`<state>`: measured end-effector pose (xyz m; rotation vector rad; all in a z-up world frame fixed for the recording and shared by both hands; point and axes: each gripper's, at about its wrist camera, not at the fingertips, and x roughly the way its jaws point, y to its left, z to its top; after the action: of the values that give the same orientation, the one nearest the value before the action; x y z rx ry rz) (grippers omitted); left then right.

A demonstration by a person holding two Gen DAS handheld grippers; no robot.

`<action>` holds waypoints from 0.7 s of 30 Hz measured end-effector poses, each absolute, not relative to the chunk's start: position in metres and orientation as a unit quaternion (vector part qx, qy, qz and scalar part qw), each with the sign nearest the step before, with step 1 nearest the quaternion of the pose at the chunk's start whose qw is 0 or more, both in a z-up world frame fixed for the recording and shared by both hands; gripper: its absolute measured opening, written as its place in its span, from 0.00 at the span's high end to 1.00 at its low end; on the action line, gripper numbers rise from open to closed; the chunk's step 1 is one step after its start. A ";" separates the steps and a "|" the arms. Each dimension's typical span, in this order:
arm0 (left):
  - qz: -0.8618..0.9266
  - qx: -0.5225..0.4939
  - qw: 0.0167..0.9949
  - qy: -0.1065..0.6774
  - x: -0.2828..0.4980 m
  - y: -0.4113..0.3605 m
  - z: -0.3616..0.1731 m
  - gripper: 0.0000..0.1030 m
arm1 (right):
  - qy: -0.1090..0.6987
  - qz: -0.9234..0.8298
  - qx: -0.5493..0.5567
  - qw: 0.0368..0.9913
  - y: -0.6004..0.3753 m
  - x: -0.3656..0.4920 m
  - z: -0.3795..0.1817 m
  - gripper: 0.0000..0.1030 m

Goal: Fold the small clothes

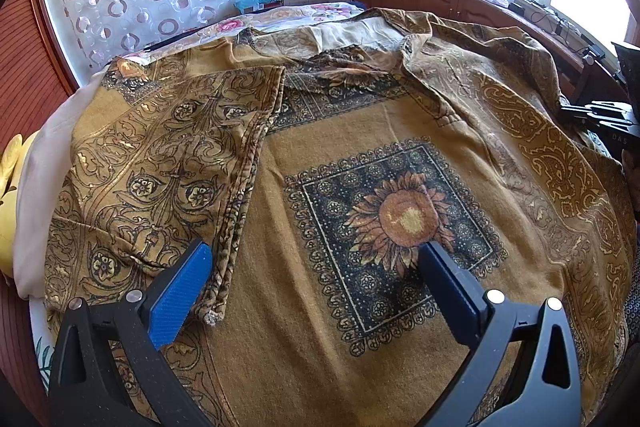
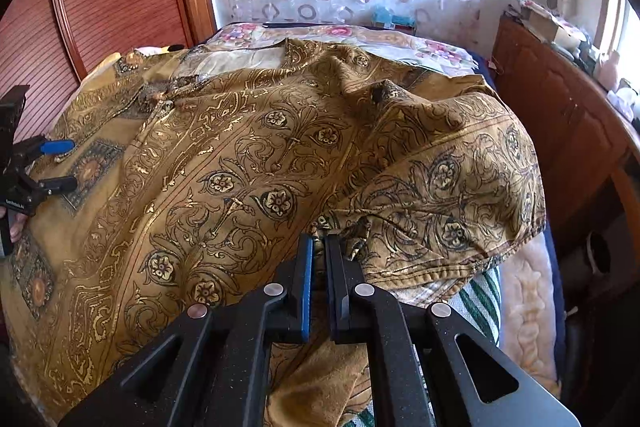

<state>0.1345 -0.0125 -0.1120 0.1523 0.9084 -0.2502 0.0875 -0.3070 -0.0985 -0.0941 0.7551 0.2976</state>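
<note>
Mustard garment (image 1: 360,155) long axis runs 6–12 o'clock, collar at 12. Left gripper (image 1: 316,267) spread wide, empty; right gripper (image 2: 318,255) pinching fabric.

White "DAS" letters on black device (image 1: 614,137) at right edge; rest unreadable.

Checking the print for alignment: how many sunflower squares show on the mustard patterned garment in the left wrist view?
2: a large sunflower square ahead of the open left gripper, another farther up near the collar. Folds may hide more.
</note>
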 end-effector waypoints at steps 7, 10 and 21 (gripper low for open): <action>-0.135 0.042 0.917 0.374 0.114 -0.015 -0.080 0.00 | 0.370 0.134 -0.040 0.918 -0.316 0.068 -0.090 0.87; -0.138 0.033 0.924 0.354 0.106 -0.019 -0.068 0.00 | 0.362 0.130 -0.036 0.922 -0.320 0.057 -0.081 0.82; -0.175 0.022 0.930 0.322 0.095 -0.040 -0.057 0.00 | 0.308 0.051 -0.011 0.950 -0.365 0.027 -0.046 0.59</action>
<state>0.0952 -0.0400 -0.0569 0.0445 0.6605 -0.3594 0.0272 -0.3652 -0.0462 -0.0225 0.6257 0.1040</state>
